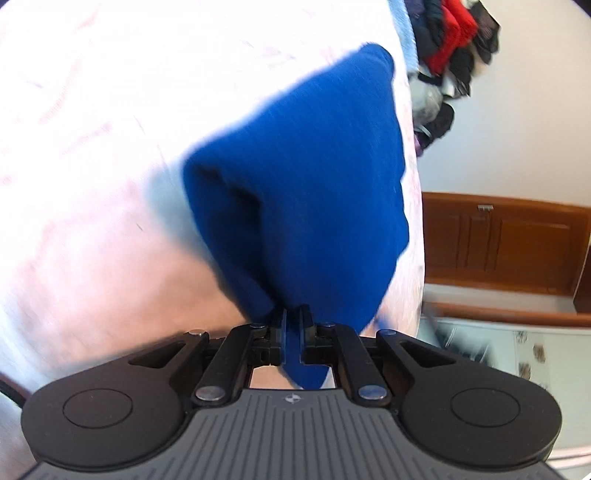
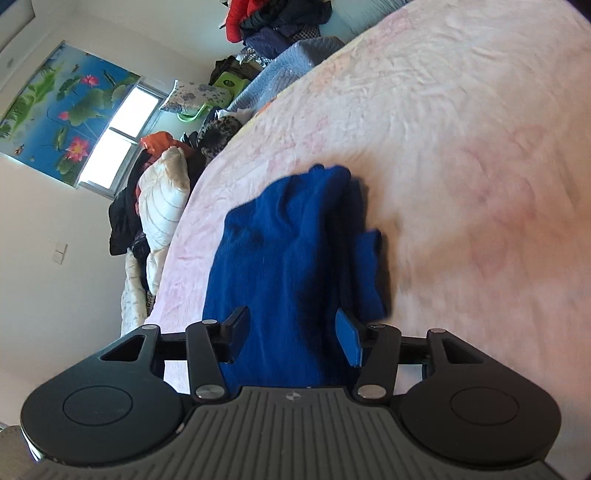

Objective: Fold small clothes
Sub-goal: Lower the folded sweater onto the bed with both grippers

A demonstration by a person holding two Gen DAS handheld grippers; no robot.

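Note:
A blue knit garment point(image 1: 306, 192) lies stretched over the pale pink bedspread point(image 1: 92, 147). My left gripper point(image 1: 293, 325) is shut on one corner of it, and the cloth runs up and away from the pinched end. In the right wrist view the same blue garment point(image 2: 288, 258) lies bunched on the pink bedspread point(image 2: 461, 147). My right gripper point(image 2: 291, 332) stands open just above it, one finger on each side of the cloth, and the pads do not press on it.
Piled clothes and jackets point(image 2: 280, 22) sit at the far end of the bed, more heaps point(image 2: 162, 192) along its left side. A window point(image 2: 122, 136) and lotus poster are beyond. Brown wooden panelling point(image 1: 502, 240) stands to the right of the bed.

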